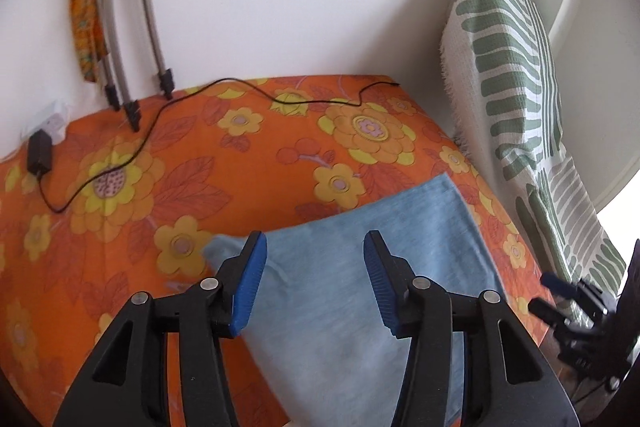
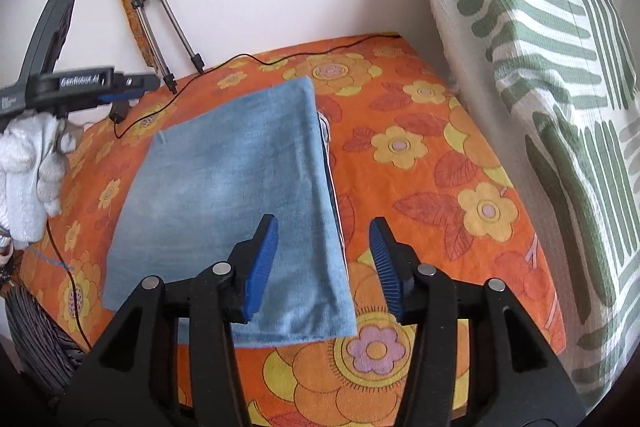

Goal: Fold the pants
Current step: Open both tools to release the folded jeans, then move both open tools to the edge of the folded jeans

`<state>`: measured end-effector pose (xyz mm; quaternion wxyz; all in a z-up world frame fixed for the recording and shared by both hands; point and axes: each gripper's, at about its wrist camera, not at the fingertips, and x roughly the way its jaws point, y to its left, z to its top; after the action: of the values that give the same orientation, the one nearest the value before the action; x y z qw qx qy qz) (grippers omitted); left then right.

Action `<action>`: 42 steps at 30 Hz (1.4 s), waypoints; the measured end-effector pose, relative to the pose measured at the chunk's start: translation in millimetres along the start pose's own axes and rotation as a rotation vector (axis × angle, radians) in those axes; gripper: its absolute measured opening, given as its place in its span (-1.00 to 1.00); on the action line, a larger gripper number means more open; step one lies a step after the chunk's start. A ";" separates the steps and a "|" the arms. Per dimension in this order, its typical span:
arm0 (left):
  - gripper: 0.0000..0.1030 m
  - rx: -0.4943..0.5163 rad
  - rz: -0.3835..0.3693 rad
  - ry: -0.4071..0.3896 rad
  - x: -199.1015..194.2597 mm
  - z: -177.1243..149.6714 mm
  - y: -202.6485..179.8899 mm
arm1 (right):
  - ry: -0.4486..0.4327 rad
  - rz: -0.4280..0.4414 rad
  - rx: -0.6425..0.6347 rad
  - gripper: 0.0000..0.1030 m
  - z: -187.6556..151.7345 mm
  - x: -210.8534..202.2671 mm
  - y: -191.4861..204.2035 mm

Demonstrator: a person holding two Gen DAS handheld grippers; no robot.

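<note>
jaws: left gripper (image 1: pixel 314 259) spread, empty | right gripper (image 2: pixel 324 243) spread, empty | pants (image 2: pixel 236 199) folded flat

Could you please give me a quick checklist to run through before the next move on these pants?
1. Left gripper open, nothing between the jaws: ok.
2. Right gripper open, nothing held: ok.
3. Pants folded flat on the bedspread: ok.
4. Fold edges aligned: not ok, a lower layer peeks out along the right edge.
5. Cable clear of the pants: ok.
6. Whether another fold is needed: cannot tell.
</note>
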<state>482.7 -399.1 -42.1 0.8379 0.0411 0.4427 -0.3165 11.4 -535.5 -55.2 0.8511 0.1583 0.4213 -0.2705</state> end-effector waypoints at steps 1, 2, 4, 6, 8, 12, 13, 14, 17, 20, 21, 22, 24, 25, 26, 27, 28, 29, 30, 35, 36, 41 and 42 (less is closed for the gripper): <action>-0.04 -0.014 0.005 0.011 -1.1 -7.9 6.9 | 0.001 0.014 -0.020 0.21 6.2 3.9 2.5; -0.04 -0.029 0.011 0.022 -2.1 -16.6 14.0 | 0.008 0.025 -0.035 0.25 11.7 8.7 4.6; -0.03 -0.060 0.016 0.037 -3.3 -32.2 25.1 | 0.043 0.042 -0.060 0.25 22.7 21.5 7.9; -0.03 -0.094 0.021 0.052 -2.8 -46.4 35.7 | 0.073 0.059 -0.073 0.27 31.4 34.5 8.5; -0.01 -0.121 0.017 0.077 0.9 -56.7 42.6 | 0.097 0.060 -0.080 0.43 37.6 46.7 6.0; 0.03 -0.137 0.028 0.098 3.7 -68.1 47.4 | 0.119 0.071 -0.082 0.53 50.9 65.3 -2.2; 0.08 -0.144 0.027 0.098 4.1 -69.3 47.6 | 0.123 0.084 -0.074 0.59 53.7 70.4 -6.0; 0.13 -0.152 0.025 0.097 4.0 -70.3 48.2 | 0.124 0.092 -0.068 0.62 55.8 74.5 -8.8; 0.19 -0.170 0.022 0.098 4.9 -72.6 48.0 | 0.153 0.109 -0.061 0.64 59.4 90.1 -15.1; 0.22 -0.179 0.028 0.097 7.4 -74.7 46.3 | 0.178 0.126 -0.060 0.64 60.8 103.8 -18.4; 0.25 -0.178 0.031 0.099 8.9 -75.0 44.8 | 0.183 0.132 -0.057 0.64 60.9 106.9 -19.2; 0.26 -0.175 0.031 0.099 10.6 -75.1 43.5 | 0.189 0.143 -0.055 0.64 60.9 110.7 -19.5; 0.26 -0.163 0.040 0.100 13.8 -75.1 40.9 | 0.201 0.155 -0.057 0.65 60.8 116.7 -18.7; 0.26 -0.155 0.047 0.098 15.1 -74.8 39.3 | 0.209 0.152 -0.059 0.65 61.3 120.7 -18.6; 0.26 -0.150 0.052 0.097 16.1 -74.6 38.5 | 0.213 0.149 -0.061 0.65 61.6 123.8 -18.5; 0.26 -0.145 0.057 0.095 17.4 -74.2 38.0 | 0.216 0.152 -0.061 0.65 62.2 126.5 -19.0; 0.26 -0.142 0.060 0.095 18.9 -73.7 37.6 | 0.219 0.159 -0.061 0.65 62.9 129.5 -18.8; 0.27 -0.141 0.064 0.093 20.3 -73.3 37.5 | 0.221 0.165 -0.061 0.65 63.5 131.7 -18.6; 0.27 -0.139 0.067 0.093 22.0 -72.6 37.5 | 0.223 0.171 -0.063 0.65 64.5 134.1 -18.0; 0.27 -0.147 0.064 0.099 31.5 -69.0 40.0 | 0.236 0.205 -0.057 0.71 69.2 147.1 -16.9; 0.27 -0.150 0.064 0.100 33.3 -68.3 40.7 | 0.237 0.215 -0.057 0.72 69.5 149.5 -16.9; 0.27 -0.180 0.021 0.117 46.2 -66.2 45.1 | 0.268 0.285 -0.034 0.73 69.2 162.4 -21.1; 0.27 -0.201 0.001 0.125 50.1 -65.7 47.0 | 0.278 0.303 -0.021 0.73 68.7 165.2 -22.7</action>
<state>482.7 -363.4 -130.2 0.8088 -0.0232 0.5235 -0.2669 123.7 -641.9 -147.8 0.8173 0.2469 0.5088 -0.1105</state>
